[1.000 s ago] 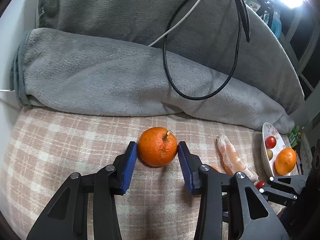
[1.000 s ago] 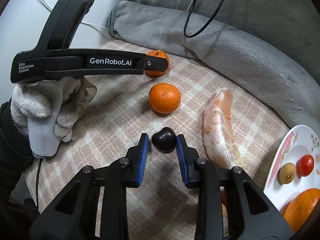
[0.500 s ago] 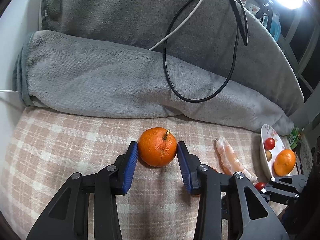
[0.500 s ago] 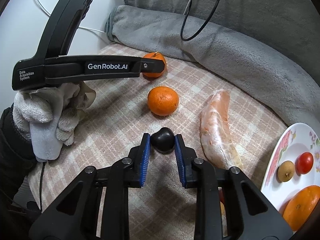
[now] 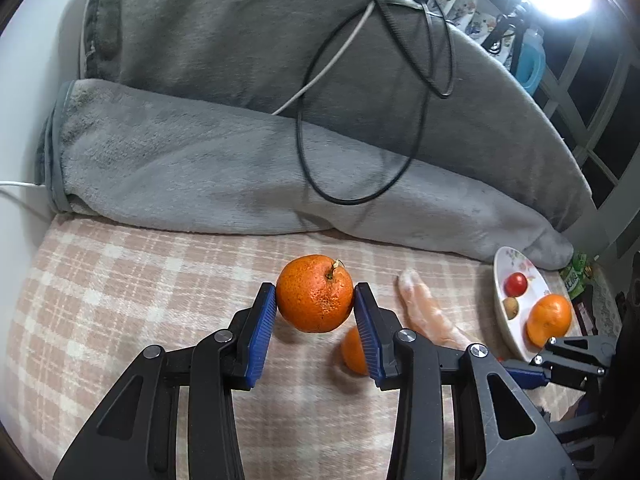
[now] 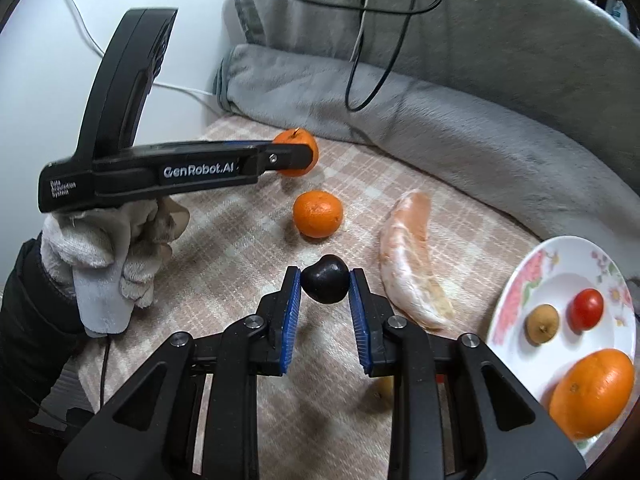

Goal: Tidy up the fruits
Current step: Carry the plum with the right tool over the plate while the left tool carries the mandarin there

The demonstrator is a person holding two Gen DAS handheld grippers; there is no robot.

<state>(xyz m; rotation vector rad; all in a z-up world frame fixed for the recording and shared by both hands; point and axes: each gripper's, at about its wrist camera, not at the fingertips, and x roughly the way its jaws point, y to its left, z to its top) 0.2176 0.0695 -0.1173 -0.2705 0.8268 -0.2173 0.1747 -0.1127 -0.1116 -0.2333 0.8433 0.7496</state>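
Two grips, left hand-held gripper (image 5: pixel 315 312) clamping a pitted, stemmed mandarin (image 5: pixel 315 293), right hand-held gripper (image 6: pixel 325 289) pinching a glossy dark fruit (image 6: pixel 325 279)

A stemmed mandarin (image 5: pixel 315 293), orange and pitted, sits pinched between blue pads, its stem tilted up and to the right. A dark, glossy heart-shaped fruit (image 6: pixel 325 279) is clamped likewise. A second, stemless mandarin (image 6: pixel 318 214) lies loose on the checked cloth, with a peeled pale-orange pomelo segment (image 6: pixel 412 264) curved beside it. The floral plate (image 6: pixel 516 300) at the right holds a large orange (image 6: pixel 592 392), a red cherry tomato (image 6: pixel 587 309) and a small brown fruit (image 6: pixel 541 324), all apart.
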